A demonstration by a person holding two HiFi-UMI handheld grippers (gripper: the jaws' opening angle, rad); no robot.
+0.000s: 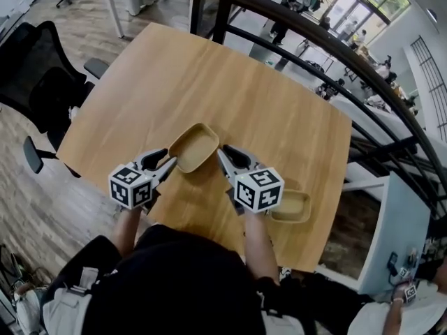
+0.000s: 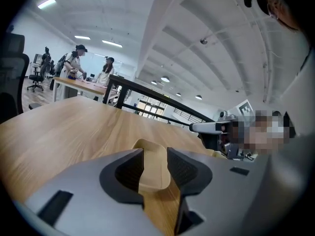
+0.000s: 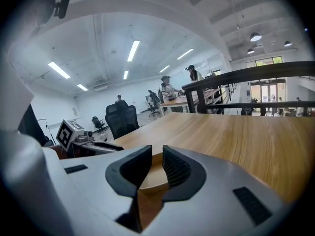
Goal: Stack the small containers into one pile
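A tan, shallow container (image 1: 192, 147) sits on the wooden table (image 1: 209, 82), between my two grippers. At its left corner is my left gripper (image 1: 170, 165), whose jaws stand open; the container (image 2: 152, 163) shows through the gap, just past the pads. My right gripper (image 1: 222, 155) is at the container's right corner, its jaws nearly together with the tan rim (image 3: 150, 175) between the pads. A second tan container (image 1: 297, 208) lies near the table's front right, half hidden behind the right gripper's marker cube.
A black office chair (image 1: 42, 82) stands off the table's left side. A black railing (image 1: 314, 54) runs past the far right corner. The table's front edge is close to the person's body. People stand at distant desks (image 2: 78, 80).
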